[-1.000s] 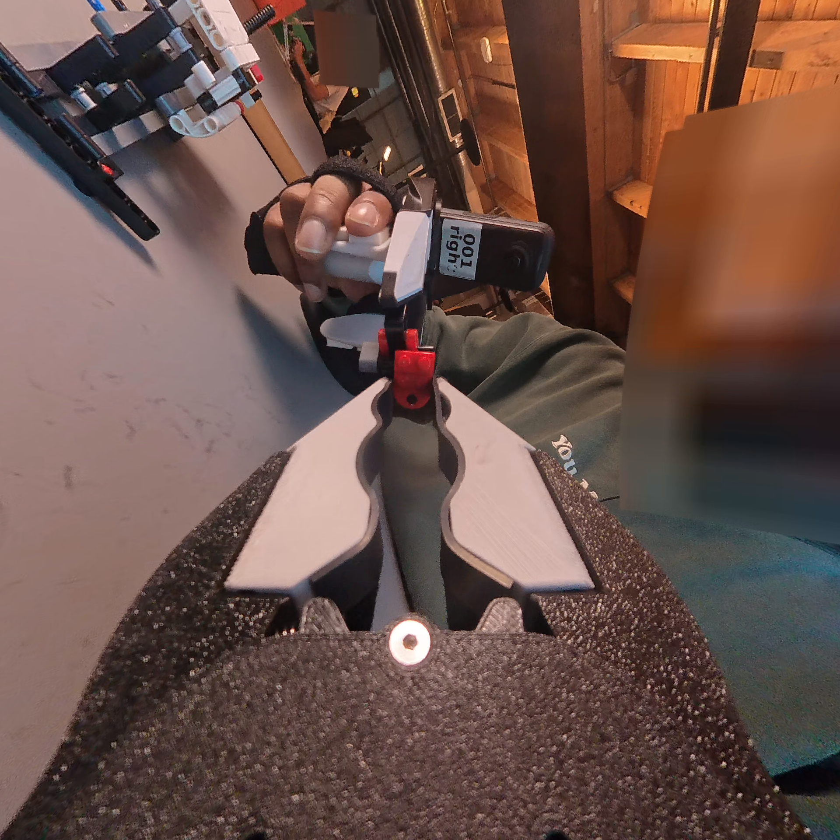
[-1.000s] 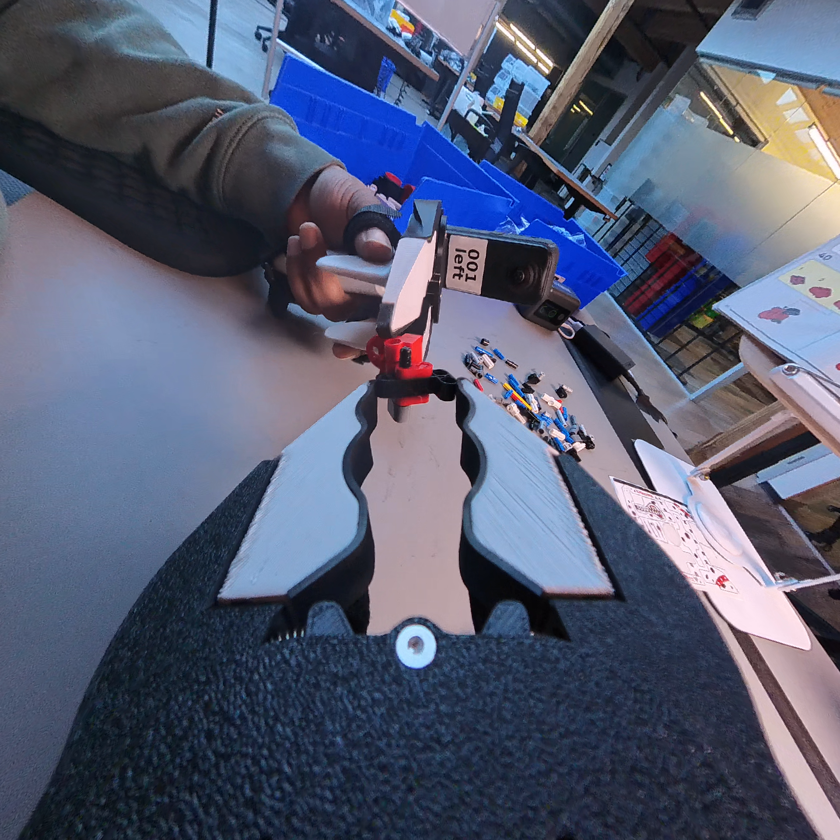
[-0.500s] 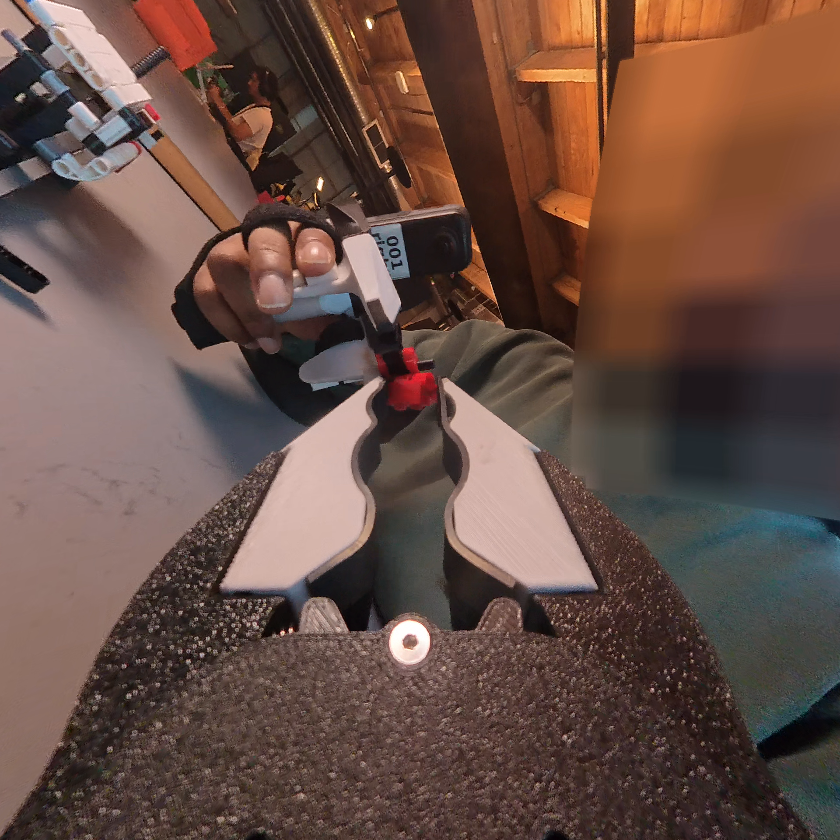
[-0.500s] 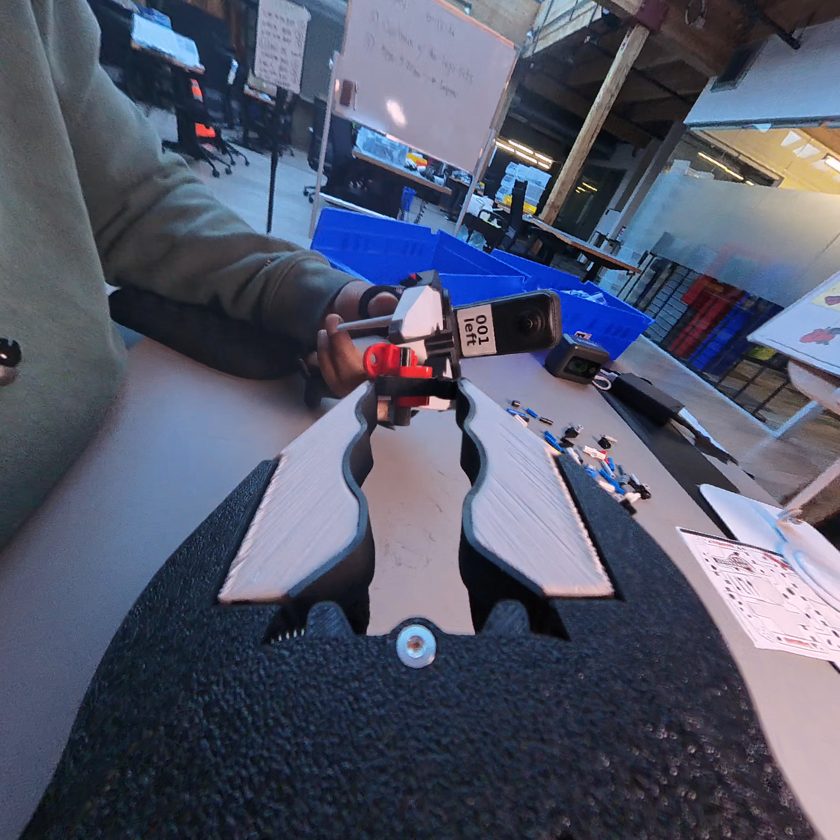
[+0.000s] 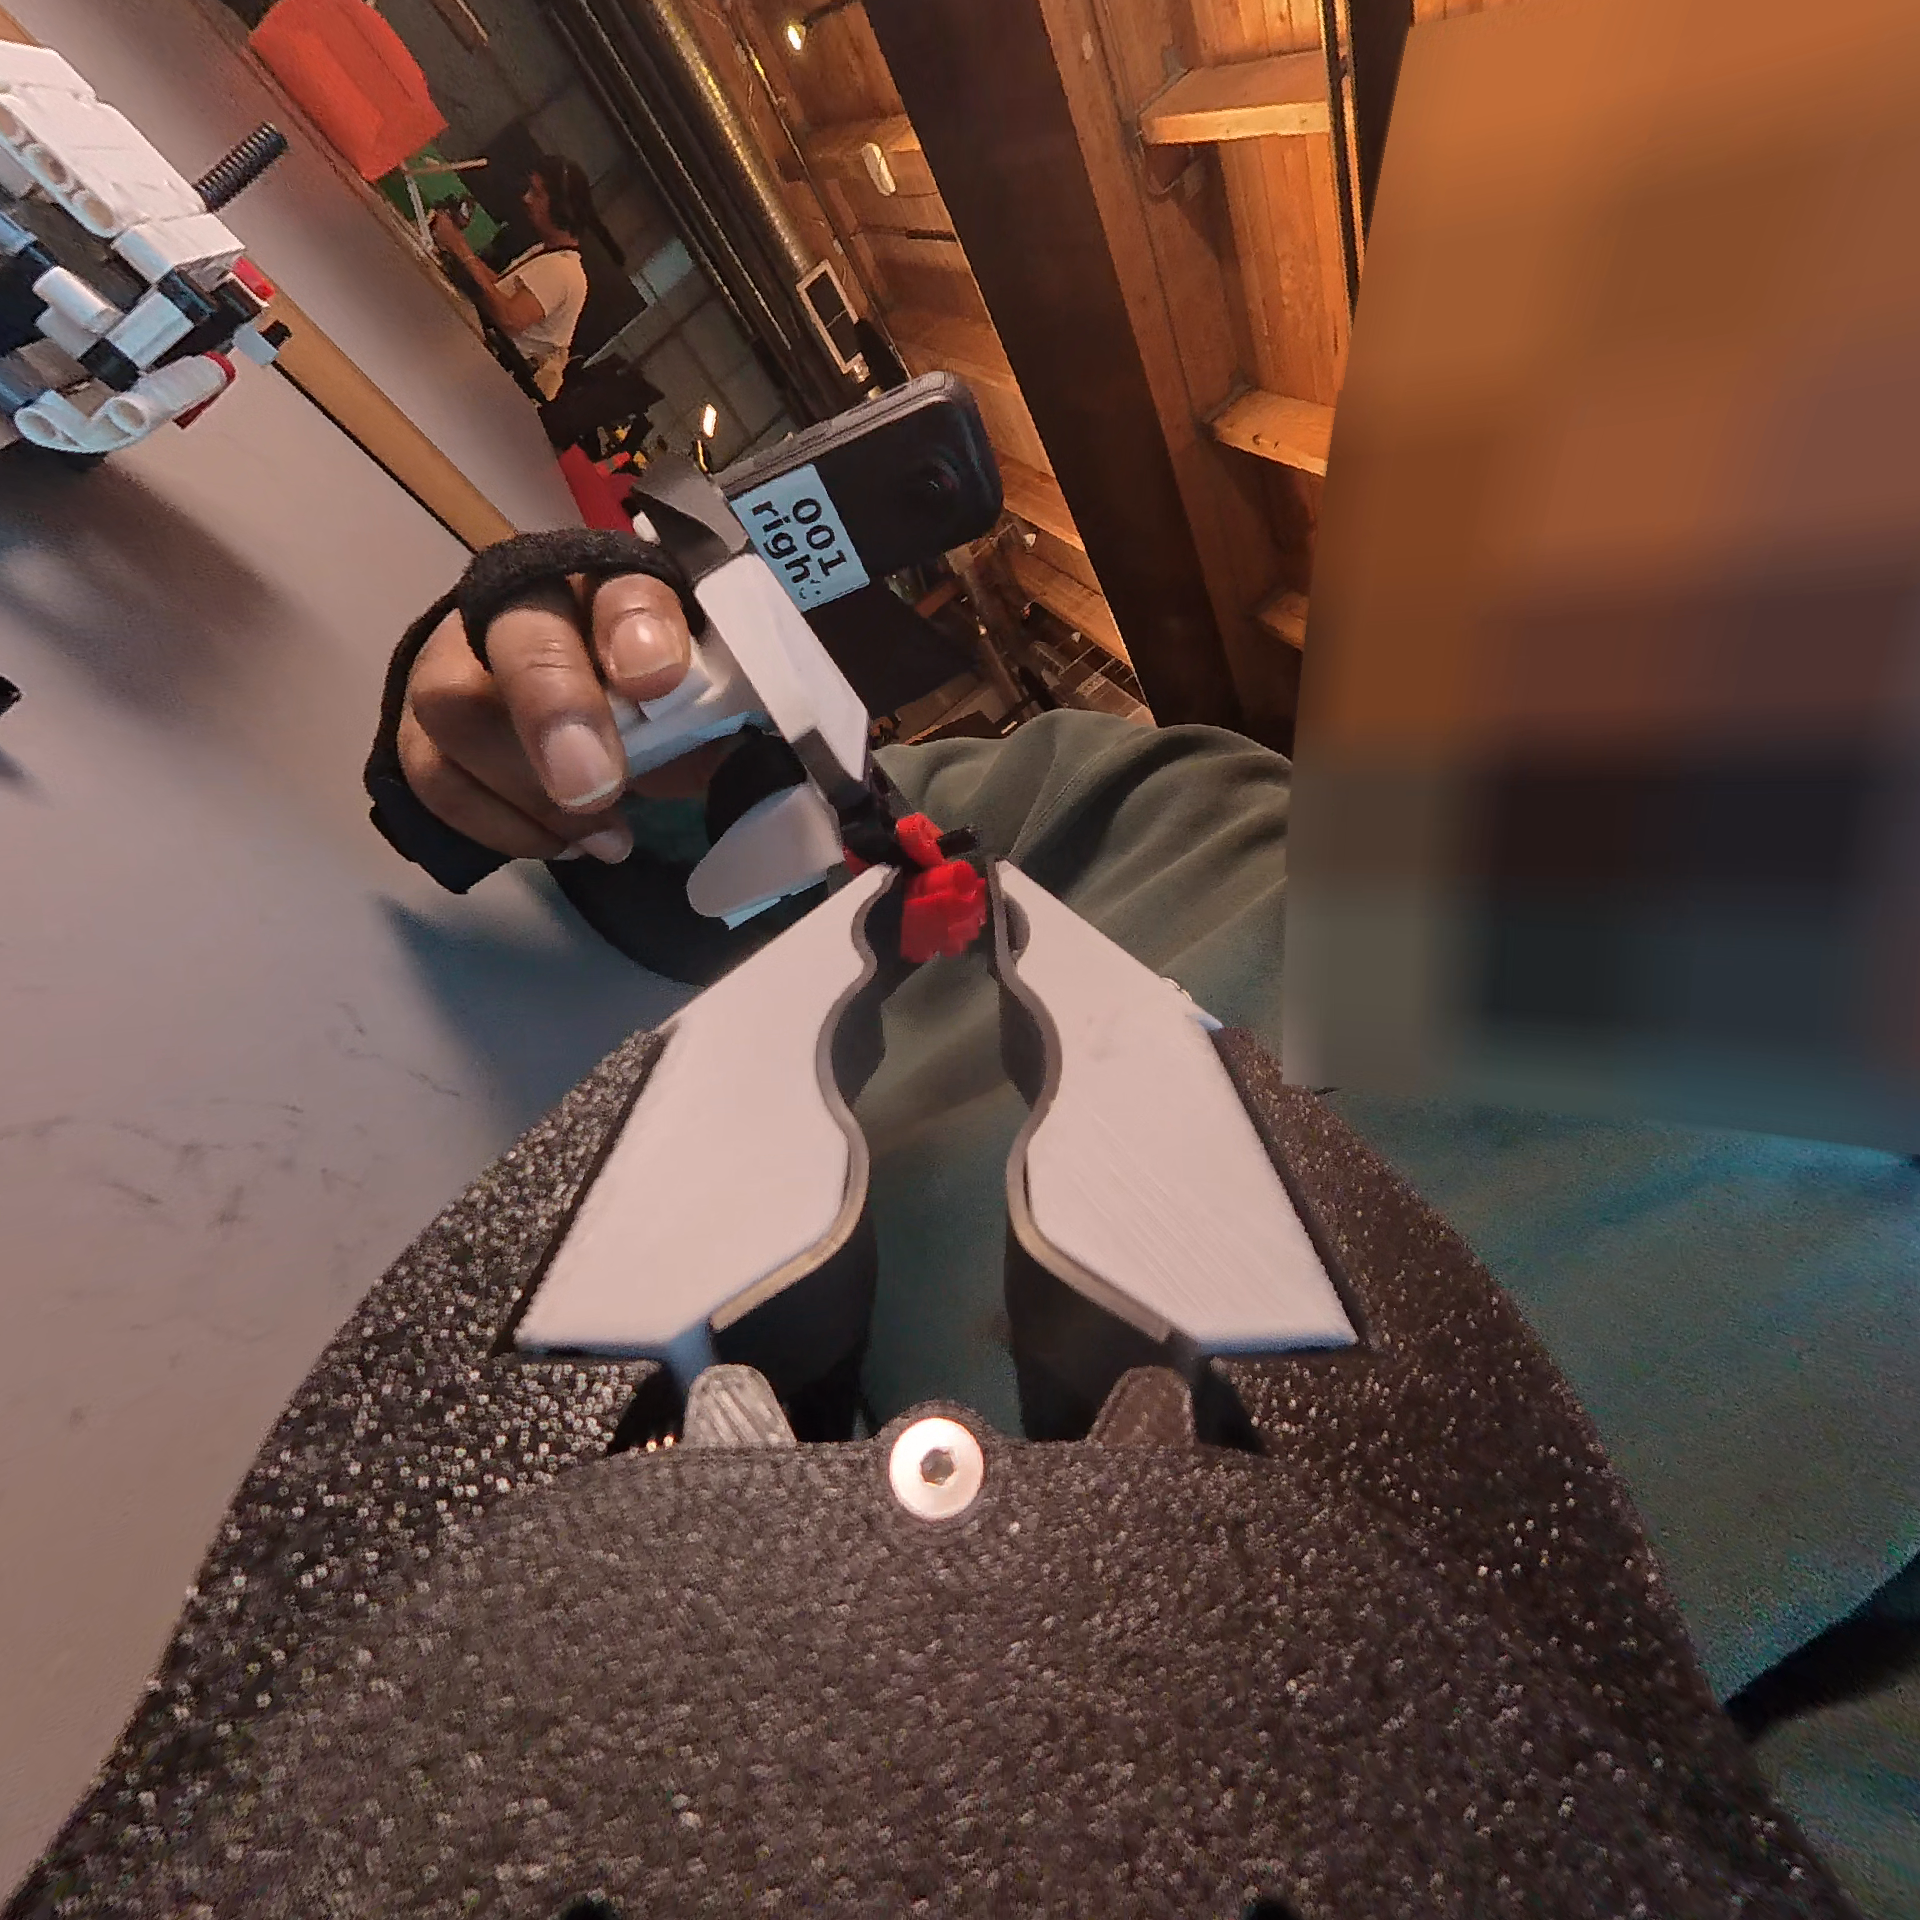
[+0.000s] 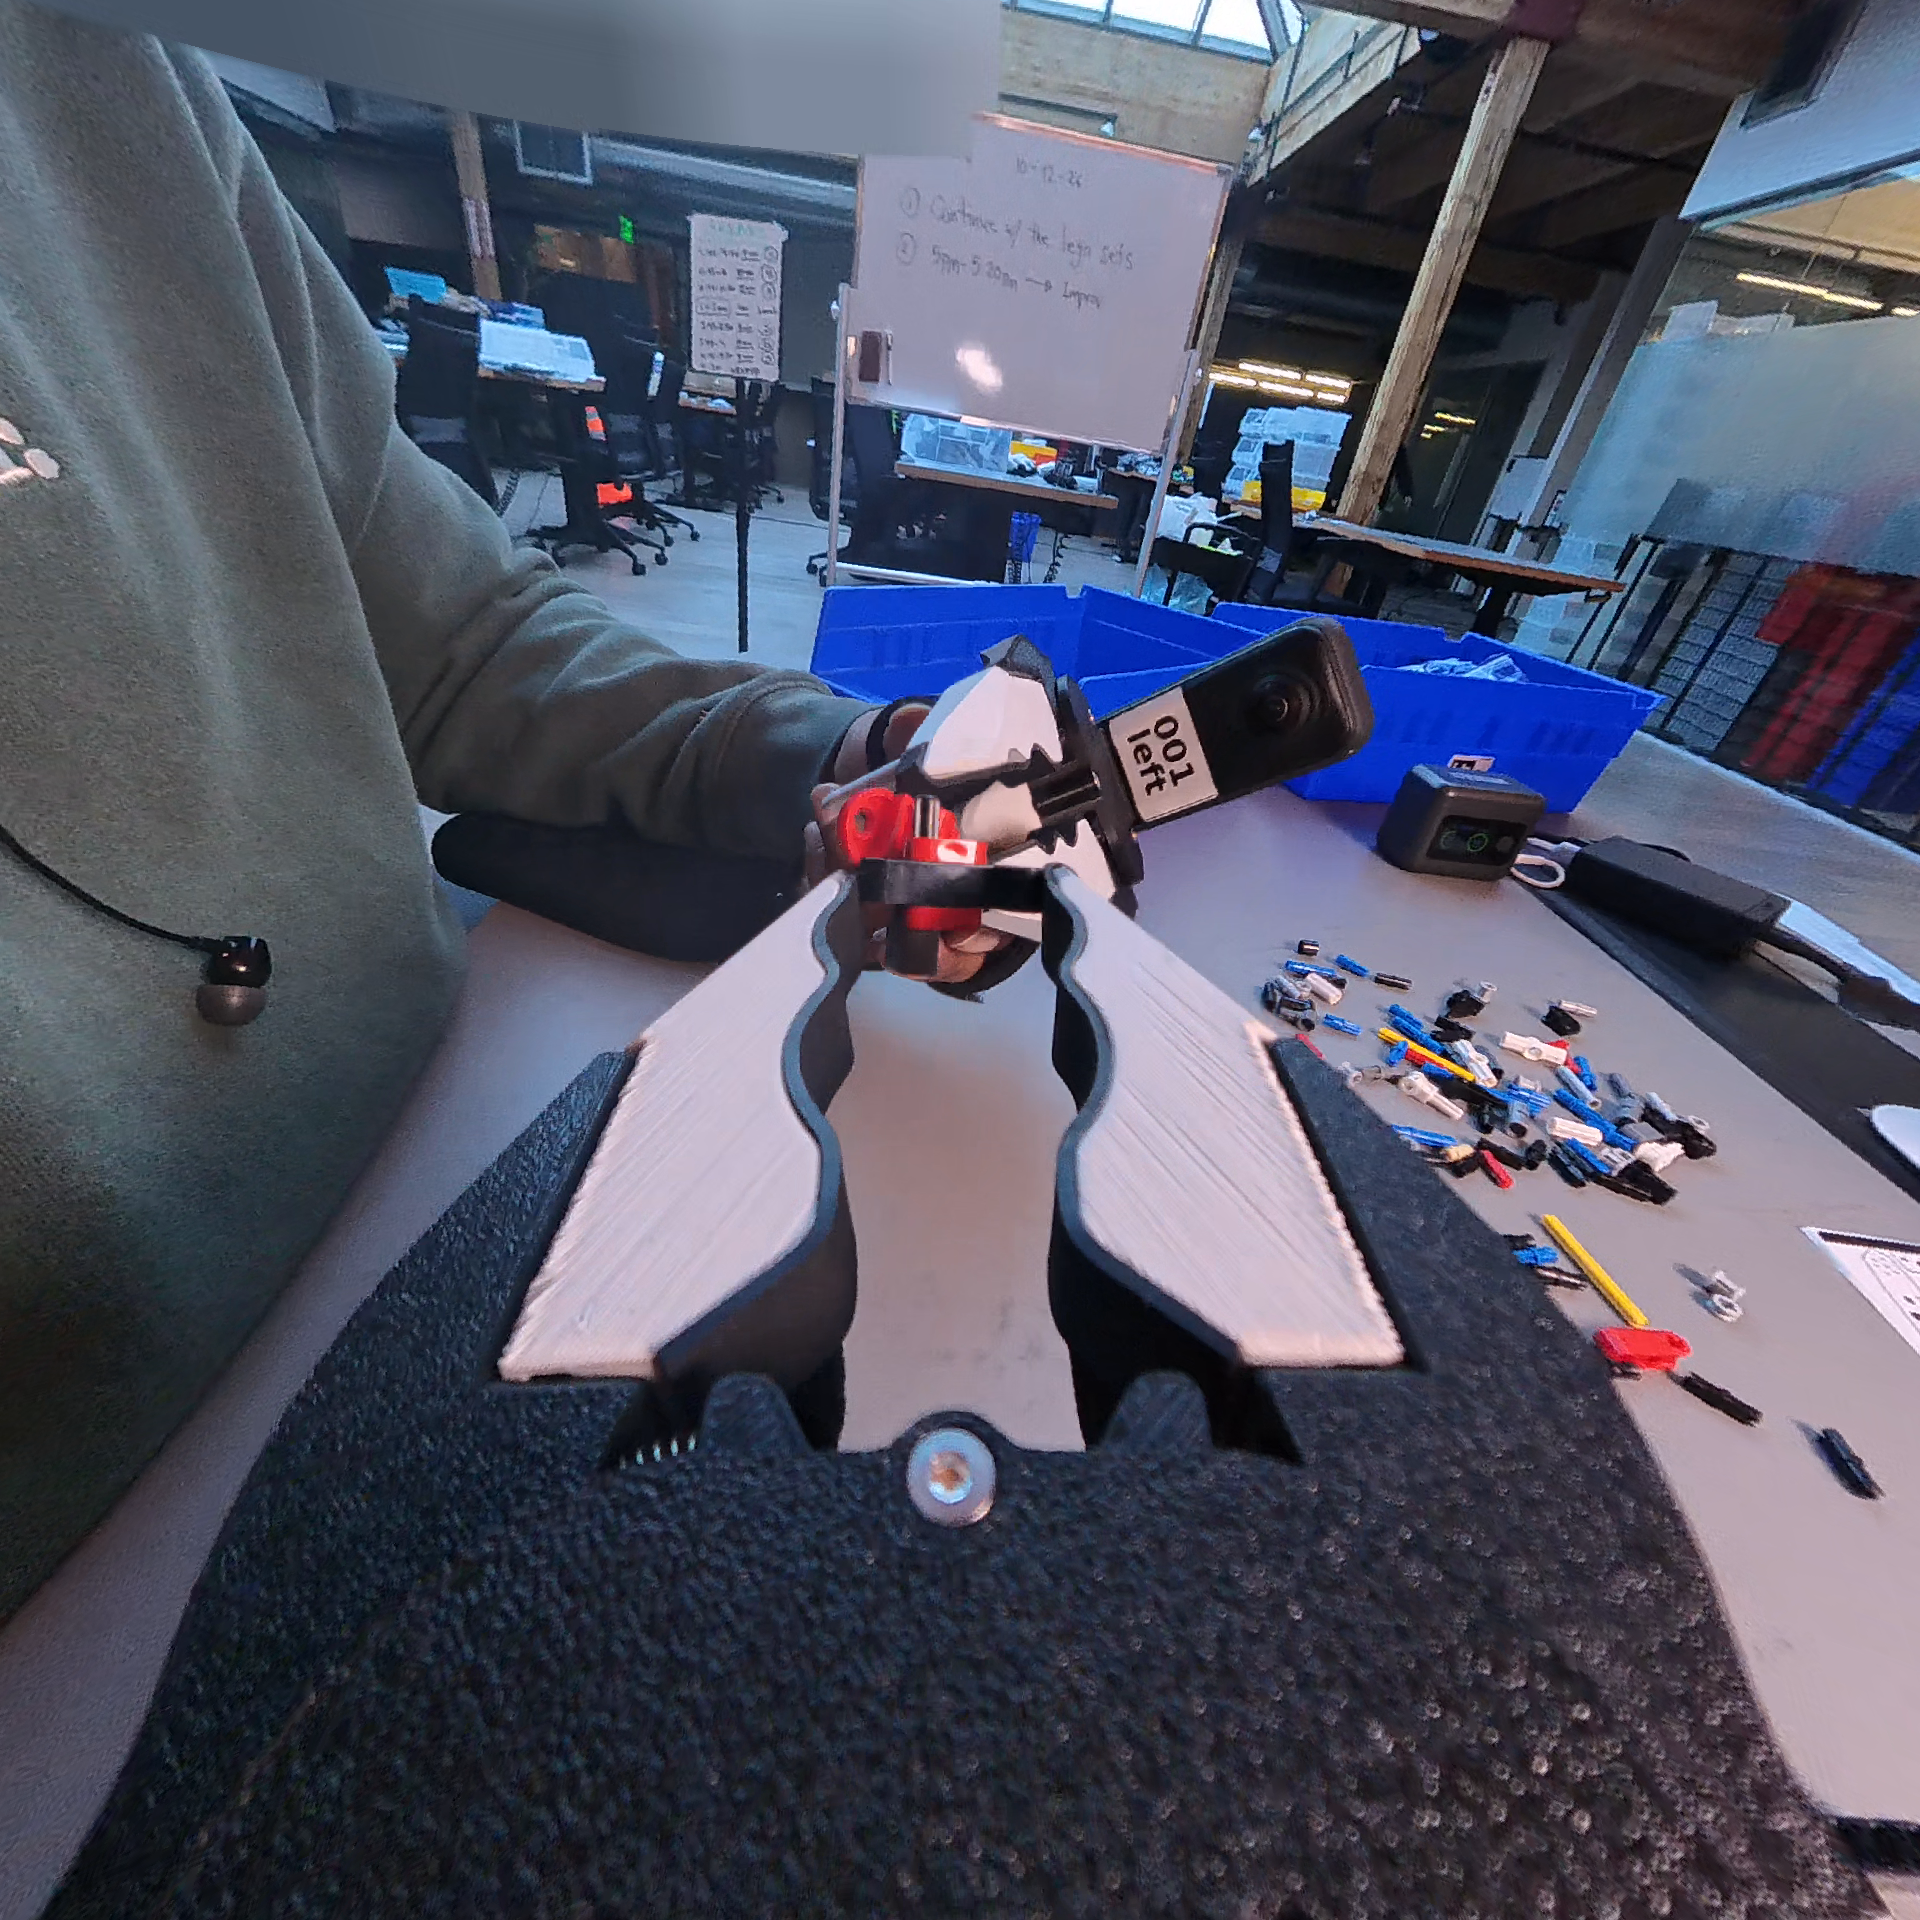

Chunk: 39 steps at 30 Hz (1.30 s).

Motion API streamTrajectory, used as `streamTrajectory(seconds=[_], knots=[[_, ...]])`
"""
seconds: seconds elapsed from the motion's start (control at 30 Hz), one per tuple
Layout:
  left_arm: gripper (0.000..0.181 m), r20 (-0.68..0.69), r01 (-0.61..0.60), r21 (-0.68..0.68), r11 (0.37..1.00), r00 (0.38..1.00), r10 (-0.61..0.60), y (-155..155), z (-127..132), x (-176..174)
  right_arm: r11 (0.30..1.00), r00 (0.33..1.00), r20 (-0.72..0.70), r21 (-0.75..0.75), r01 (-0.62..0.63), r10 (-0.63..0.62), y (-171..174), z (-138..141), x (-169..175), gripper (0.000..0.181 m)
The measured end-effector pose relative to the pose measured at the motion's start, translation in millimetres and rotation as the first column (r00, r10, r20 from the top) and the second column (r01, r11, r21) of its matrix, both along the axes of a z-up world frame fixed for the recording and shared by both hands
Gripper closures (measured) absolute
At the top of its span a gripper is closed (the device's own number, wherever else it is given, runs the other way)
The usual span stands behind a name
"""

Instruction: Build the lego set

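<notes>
In the left wrist view my left gripper (image 5: 940, 899) is shut on a small red lego piece (image 5: 940, 914), held in the air over the table. The right gripper's fingers (image 5: 774, 883) meet it from the far side, tip to tip, held by a hand. In the right wrist view my right gripper (image 6: 951, 888) is shut on a short black lego beam (image 6: 956, 883) that spans its fingertips. The red piece (image 6: 883, 831) sits against the beam from behind, with the left gripper's fingers (image 6: 987, 821) on it. How the two pieces join is hidden.
A partly built white and black lego model (image 5: 104, 301) stands on the grey table at the far left. Several loose small parts (image 6: 1507, 1091), a yellow axle (image 6: 1590, 1268) and a red part (image 6: 1642, 1348) lie to the right. Blue bins (image 6: 1475, 717), a black device (image 6: 1465, 831) and a printed sheet (image 6: 1881, 1288) lie beyond.
Both grippers have tilted and turned while staying tip to tip on the red and black pieces. The right view now looks higher into the room. Both grips are unchanged.
</notes>
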<state>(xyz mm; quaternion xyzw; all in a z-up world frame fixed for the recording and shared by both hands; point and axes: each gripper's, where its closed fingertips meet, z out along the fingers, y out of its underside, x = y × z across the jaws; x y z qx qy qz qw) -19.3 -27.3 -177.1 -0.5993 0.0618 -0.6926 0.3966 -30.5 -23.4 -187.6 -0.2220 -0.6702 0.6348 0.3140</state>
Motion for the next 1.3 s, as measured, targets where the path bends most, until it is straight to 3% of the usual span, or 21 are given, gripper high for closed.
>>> streamTrajectory(seconds=[0.17, 0.3, 0.37, 0.47, 0.67, 0.77, 0.93, 1.03, 1.13, 1.3], knots=[[0.167, -0.112, -0.048, 0.010, 0.999, 0.993, 0.048, 3, -10, -2, 0.998, 0.999, 0.031, 0.060, 0.016, -0.018, 3, -12, -3, 0.147], [0.171, -0.319, -0.073, 0.044, 0.996, 0.944, 0.083, 4, -31, -5, 0.978, 0.996, 0.082, 0.204, 0.029, -0.047, 6, -36, -6, 0.147], [0.173, -0.467, -0.071, 0.053, 0.996, 0.880, 0.088, 4, -48, -6, 0.955, 0.989, 0.129, 0.296, 0.028, -0.069, 9, -55, -7, 0.147], [0.173, -0.705, -0.073, 0.038, 0.997, 0.704, 0.079, 5, -86, -12, 0.889, 0.974, 0.188, 0.457, 0.025, -0.124, 17, -86, -8, 0.147], [0.173, -0.841, -0.070, 0.017, 0.997, 0.539, 0.052, 8, -119, -11, 0.853, 0.971, 0.192, 0.521, 0.020, -0.141, 19, -95, -8, 0.147], [0.168, -0.822, -0.053, 0.014, 0.998, 0.568, 0.042, 7, -116, -7, 0.904, 0.987, 0.128, 0.427, 0.033, -0.096, 13, -75, -8, 0.147], [0.162, -0.610, -0.079, 0.087, 0.993, 0.784, 0.116, 10, -67, -3, 0.971, 0.998, 0.003, 0.233, 0.056, -0.058, 6, -34, -7, 0.147], [0.172, -0.578, -0.086, 0.154, 0.984, 0.800, 0.160, 9, -54, -1, 0.981, 0.998, -0.009, 0.186, 0.059, -0.058, 8, -27, -8, 0.147], [0.171, -0.607, -0.101, 0.200, 0.975, 0.768, 0.204, 11, -53, -2, 0.982, 0.998, -0.010, 0.180, 0.062, -0.062, 10, -27, -7, 0.147], [0.169, -0.551, -0.123, 0.253, 0.959, 0.797, 0.248, 8, -39, -5, 0.988, 0.998, -0.011, 0.141, 0.062, -0.061, 12, -21, -6, 0.147]])
